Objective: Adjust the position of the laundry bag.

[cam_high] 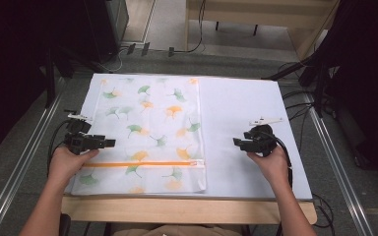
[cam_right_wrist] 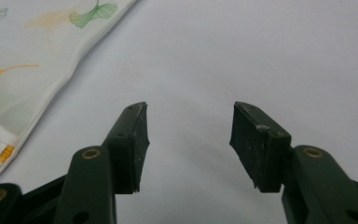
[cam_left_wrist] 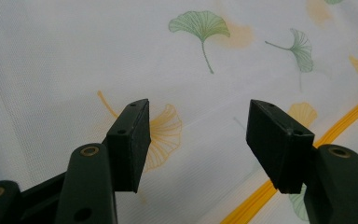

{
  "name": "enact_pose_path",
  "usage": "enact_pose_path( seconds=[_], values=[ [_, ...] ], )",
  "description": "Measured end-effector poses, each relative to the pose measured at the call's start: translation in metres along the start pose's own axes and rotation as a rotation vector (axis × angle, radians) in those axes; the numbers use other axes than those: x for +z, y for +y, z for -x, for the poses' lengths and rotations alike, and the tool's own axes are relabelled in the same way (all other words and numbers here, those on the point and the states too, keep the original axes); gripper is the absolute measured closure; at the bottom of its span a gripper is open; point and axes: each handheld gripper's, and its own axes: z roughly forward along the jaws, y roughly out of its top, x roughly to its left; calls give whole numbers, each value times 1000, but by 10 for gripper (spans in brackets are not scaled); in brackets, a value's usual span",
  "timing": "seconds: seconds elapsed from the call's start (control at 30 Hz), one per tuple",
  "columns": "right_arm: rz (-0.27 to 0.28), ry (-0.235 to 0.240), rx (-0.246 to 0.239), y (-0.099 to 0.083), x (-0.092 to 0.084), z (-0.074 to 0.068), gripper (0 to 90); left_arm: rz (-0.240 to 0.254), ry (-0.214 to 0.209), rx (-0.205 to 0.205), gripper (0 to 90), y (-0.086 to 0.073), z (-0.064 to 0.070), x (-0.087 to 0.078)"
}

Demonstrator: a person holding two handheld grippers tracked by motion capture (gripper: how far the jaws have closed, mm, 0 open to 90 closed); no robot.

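The left gripper hangs over the left edge of the mesh bag, its jaws apart and holding nothing. In the left gripper view the jaws stand wide above the fabric, with the orange zipper running just beyond the right jaw. The right gripper is also open and empty; it hovers over the bare white sheet, near the bag's right edge but not touching it.

The bag lies flat on the left half of the sheet, with a green and orange leaf print, and the zipper crosses it near the person's side.

I think the step is to take hold of the bag. To do it well, each gripper should come low to an edge and pinch the thin mesh fully, not only the top layer, because such fabric slips easily.

The sheet covers a wooden table. Around it there is grey floor, cables and dark equipment.
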Motion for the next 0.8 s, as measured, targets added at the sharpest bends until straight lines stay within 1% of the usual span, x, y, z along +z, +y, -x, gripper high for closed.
enact_pose_path(
  seconds=[0.03,0.13,0.23,0.3,0.33,0.4,0.43,0.47,0.53,0.57,0.63,0.67,0.8],
  values=[
    [-2,1,-1,0,0,0,475,0,-10,-4,415,0,0,0],
    [-8,2,-7,-1,0,0,480,18,-9,18,428,0,2,-1],
    [-12,7,3,0,0,-1,484,34,-16,29,463,0,2,-2],
    [-15,12,-7,0,0,-2,492,38,-25,26,488,0,2,-3],
    [-15,17,-11,0,0,-2,495,41,-32,14,493,0,1,-3],
    [-18,22,-21,0,1,-3,496,42,-25,24,493,0,2,-4],
    [-20,19,-25,0,1,-3,497,39,-18,32,493,0,2,-4],
    [-25,20,-26,0,1,-3,499,24,-6,30,470,0,2,-3],
    [-27,20,-27,0,1,-3,500,21,2,31,470,-1,2,-2],
    [-29,19,-25,0,1,-4,500,10,8,30,469,-1,1,-2],
    [-33,19,-25,0,1,-4,500,-9,3,7,448,-1,0,0],
    [-33,18,-22,0,2,-4,500,-14,4,6,452,-1,-1,0],
    [-33,20,-34,0,2,-5,502,-7,5,7,441,-1,-1,-1]
  ],
)
